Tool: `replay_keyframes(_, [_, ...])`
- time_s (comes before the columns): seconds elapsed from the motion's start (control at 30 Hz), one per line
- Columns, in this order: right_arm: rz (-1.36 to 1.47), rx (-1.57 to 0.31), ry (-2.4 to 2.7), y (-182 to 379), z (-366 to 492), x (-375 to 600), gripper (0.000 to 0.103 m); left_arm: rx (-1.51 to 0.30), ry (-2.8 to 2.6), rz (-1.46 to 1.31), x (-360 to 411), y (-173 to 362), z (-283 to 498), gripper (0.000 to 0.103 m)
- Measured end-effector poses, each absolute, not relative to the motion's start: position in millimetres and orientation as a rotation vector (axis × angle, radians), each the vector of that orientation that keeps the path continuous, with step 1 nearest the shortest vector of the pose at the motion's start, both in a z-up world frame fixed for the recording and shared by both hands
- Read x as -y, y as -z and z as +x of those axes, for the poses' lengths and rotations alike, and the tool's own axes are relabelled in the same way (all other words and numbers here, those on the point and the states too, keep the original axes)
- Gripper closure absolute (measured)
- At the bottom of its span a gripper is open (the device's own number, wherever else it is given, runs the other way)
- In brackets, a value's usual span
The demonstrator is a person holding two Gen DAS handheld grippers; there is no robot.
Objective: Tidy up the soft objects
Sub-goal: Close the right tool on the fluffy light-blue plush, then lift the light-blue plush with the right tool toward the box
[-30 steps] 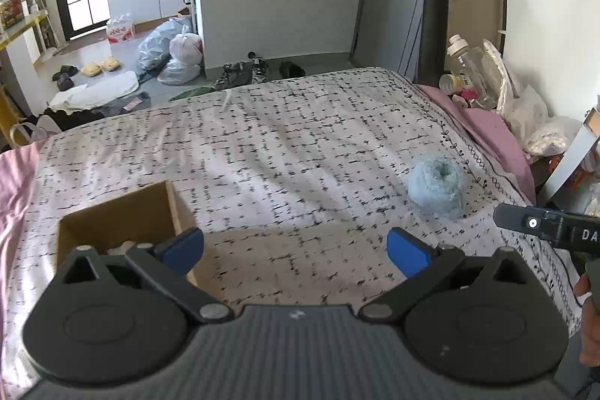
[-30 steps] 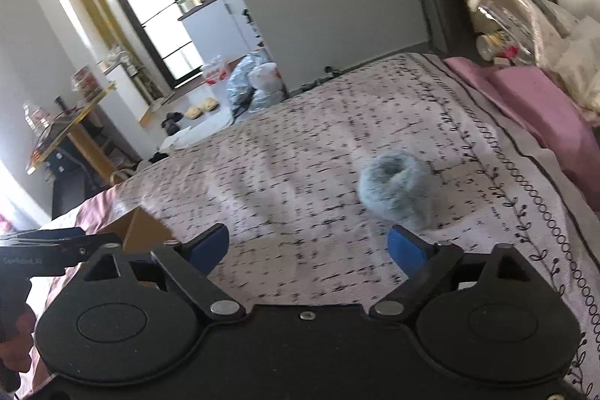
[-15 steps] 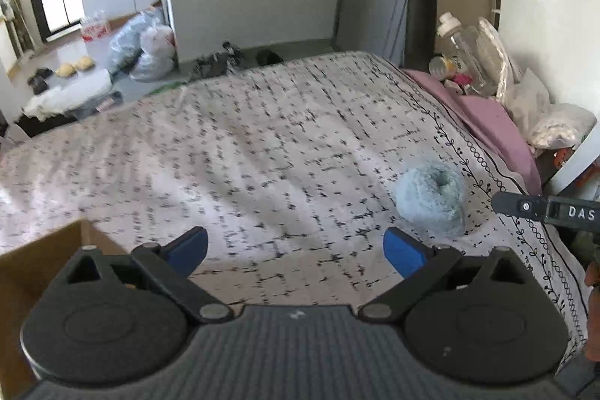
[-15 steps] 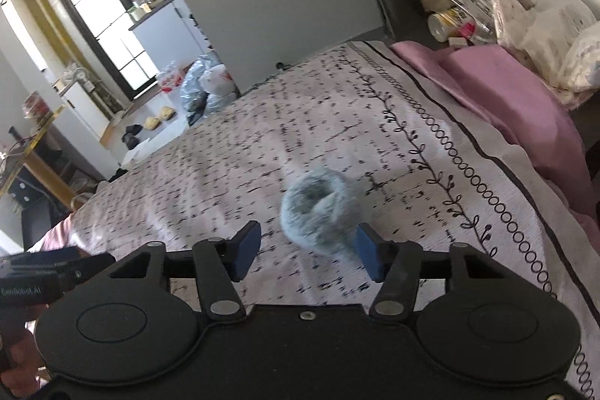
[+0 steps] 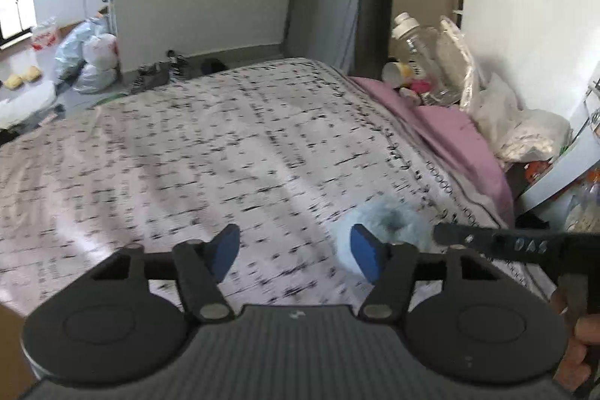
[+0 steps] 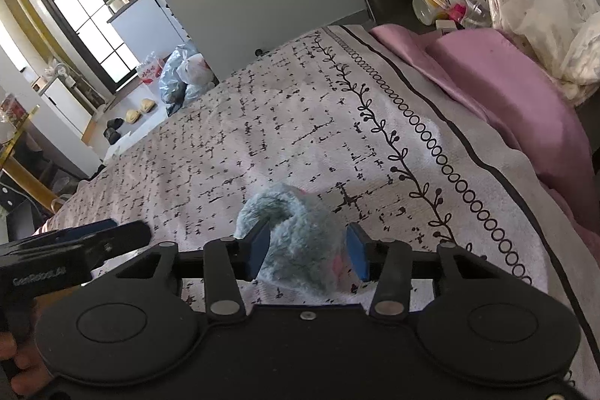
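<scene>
Patterned bedspread (image 6: 300,122) fills both my views, with a pink sheet (image 6: 517,92) along its right edge. On my right gripper (image 6: 306,250) the blue pads sit on either side of the fluffy blue sock ball (image 6: 300,242), touching it and pinching it against the bed. My left gripper (image 5: 294,252) hangs just left of it, jaws spread, holding nothing.
</scene>
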State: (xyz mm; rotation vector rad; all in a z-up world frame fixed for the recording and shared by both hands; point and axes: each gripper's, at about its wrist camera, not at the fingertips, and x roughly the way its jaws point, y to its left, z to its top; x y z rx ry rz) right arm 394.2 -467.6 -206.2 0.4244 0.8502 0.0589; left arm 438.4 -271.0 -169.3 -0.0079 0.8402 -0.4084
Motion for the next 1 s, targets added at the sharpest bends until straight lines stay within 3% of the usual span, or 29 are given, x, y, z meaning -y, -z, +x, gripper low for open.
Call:
replay_keyframes(0.37, [0.424, -0.896, -0.059, 226.7, 414.4, 465.8, 0.063, -0.911, 0.540, -0.021, 312.2, 207.9, 462.9, 0.065])
replay_keyframes(0.43, [0.416, -0.906, -0.063, 230.6, 416.9, 463.9, 0.066, -0.946, 0.528, -0.036, 315.2, 216.7, 467.4, 0.071])
replay_keyframes(0.5, [0.418, -0.919, -0.080, 233.4, 419.1, 461.8, 0.078, -0.982, 0.537, -0.063, 316.0, 223.0, 471.6, 0.077])
replay_keyframes(0.57, [0.417, -0.924, -0.090, 231.5, 419.0, 460.6, 0.083, -0.997, 0.555, -0.096, 315.9, 225.4, 473.7, 0.089])
replay_keyframes(0.63, [0.404, -0.914, -0.083, 224.5, 416.8, 458.6, 0.085, -0.970, 0.566, -0.124, 313.1, 218.0, 470.1, 0.094])
replay_keyframes(1.0, [0.410, -0.831, -0.138, 180.8, 390.4, 437.3, 0.087, -0.900, 0.557, -0.076, 287.9, 168.5, 442.7, 0.094])
